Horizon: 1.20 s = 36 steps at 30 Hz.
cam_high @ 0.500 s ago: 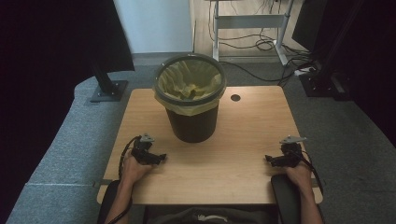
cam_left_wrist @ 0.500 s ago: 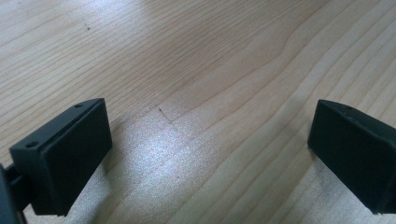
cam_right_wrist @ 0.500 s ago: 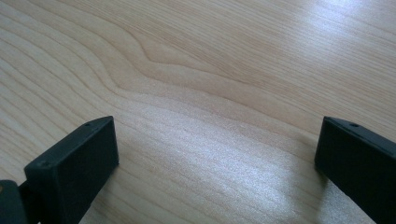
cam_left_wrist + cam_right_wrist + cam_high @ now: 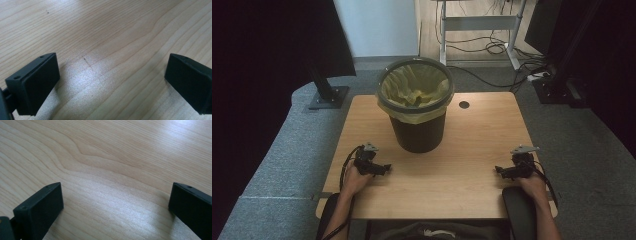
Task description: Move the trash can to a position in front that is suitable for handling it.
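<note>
High view: a black waste bin lined with a yellow bag stands upright on the far half of the wooden table, a little left of centre. Both grippers rest near the table's near edge, well apart from the bin and from each other. The left gripper lies just in front of the bin and slightly to its left, its jaws pointing toward the table's middle; the right gripper sits far over toward the right edge, also pointing inward. So the bin lies ahead of both hands, and the left is clearly the nearer one. Its long axis runs straight up, the bag's rim folded over the lip all around.

Left gripper view and right gripper view each show two black jaws spread wide with bare wood grain between them, nothing held.
</note>
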Tool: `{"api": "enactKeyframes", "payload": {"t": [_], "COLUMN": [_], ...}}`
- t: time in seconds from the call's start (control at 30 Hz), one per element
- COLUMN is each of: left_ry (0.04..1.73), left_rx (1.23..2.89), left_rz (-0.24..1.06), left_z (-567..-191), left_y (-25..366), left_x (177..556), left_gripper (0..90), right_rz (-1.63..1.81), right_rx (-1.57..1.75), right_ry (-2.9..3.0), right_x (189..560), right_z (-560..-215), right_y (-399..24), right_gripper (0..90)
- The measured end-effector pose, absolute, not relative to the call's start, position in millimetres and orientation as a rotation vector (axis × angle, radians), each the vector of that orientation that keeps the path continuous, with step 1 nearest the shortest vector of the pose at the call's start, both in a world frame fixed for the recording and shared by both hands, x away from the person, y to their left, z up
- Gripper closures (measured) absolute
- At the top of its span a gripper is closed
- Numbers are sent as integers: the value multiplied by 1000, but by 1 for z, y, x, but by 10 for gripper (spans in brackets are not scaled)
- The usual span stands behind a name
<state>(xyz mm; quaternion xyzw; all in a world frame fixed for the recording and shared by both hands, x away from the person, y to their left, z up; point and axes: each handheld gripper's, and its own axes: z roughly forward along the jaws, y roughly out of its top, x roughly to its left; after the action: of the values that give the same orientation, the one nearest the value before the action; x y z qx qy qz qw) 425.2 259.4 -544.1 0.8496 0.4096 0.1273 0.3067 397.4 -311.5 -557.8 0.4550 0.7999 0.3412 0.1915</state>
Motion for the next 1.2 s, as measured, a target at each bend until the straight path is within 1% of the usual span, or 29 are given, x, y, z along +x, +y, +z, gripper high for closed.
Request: {"api": "enactKeyframes", "payload": {"t": [0.17,0.27,0.53,0.83,1.1,1.2], "left_ry": [1107,1111,1108,1101,1093,1091], "left_rx": [2247,2226,2194,2159,2141,2123], "left_rz": [301,259,271,286,330,347], "left_z": [-541,-540,-529,-511,-491,-483], "left_y": [261,262,265,268,271,271], "left_x": [428,431,439,455,472,478], "left_gripper": [0,0,0,0,0,0], "right_rz": [965,974,980,1051,1078,1139], "right_rx": [1274,1306,1296,1283,1265,1277], "right_ry": [2267,2275,2289,2290,2300,2271], "right_x": [397,397,399,401,408,410], "right_z": [-557,-554,-548,-529,-516,-512], "right_y": [-311,-312,-308,-301,-288,-285], "right_gripper": [0,2,0,0,0,0]}}
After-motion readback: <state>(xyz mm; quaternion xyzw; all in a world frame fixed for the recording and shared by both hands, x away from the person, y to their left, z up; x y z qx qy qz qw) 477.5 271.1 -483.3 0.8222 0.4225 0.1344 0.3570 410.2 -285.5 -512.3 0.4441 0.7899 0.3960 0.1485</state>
